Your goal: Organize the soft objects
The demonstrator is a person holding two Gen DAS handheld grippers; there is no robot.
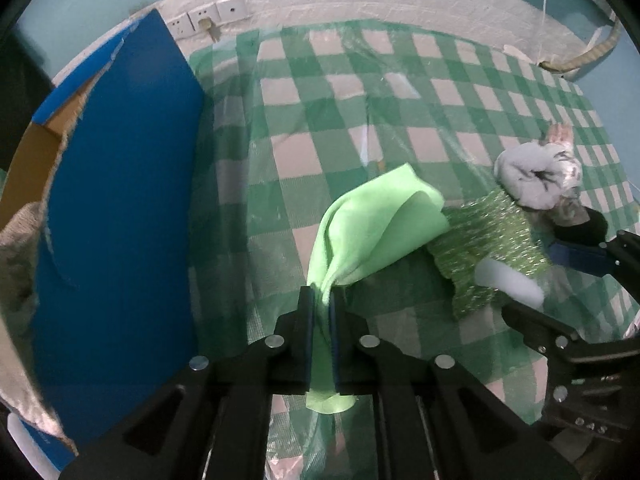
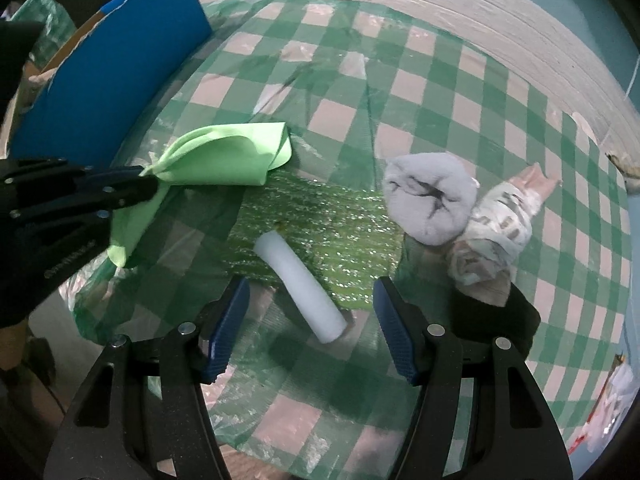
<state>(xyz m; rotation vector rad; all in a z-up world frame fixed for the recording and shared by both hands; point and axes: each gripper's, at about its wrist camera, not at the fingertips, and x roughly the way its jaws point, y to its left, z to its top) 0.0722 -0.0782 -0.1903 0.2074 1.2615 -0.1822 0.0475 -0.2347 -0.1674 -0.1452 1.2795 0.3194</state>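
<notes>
Far left of the left wrist view, a blue cardboard box point(image 1: 120, 208) stands on edge against the green-and-white checked tablecloth point(image 1: 320, 92), its brown inside just showing at the upper left. Centre frame, the left gripper point(image 1: 321, 308) is clamped tight on a light green cloth point(image 1: 380, 232), the fabric pinched between the pads with a tail hanging out below and the rest fanned up over the table. Moving right, a sparkly green fabric point(image 1: 492, 248) lies flat, a white foam cylinder point(image 1: 508, 280) on top of it, blurred here. Upper right of that sits a rolled grey sock bundle point(image 1: 532, 176), touching a patterned rolled cloth point(image 2: 492, 236) seen clearly in the right wrist view. There the right gripper point(image 2: 312, 328) hangs spread wide over the foam cylinder, pads either side and clear of it, nothing gripped. A dark cuff point(image 2: 500, 316) lies just beside its right finger.
</notes>
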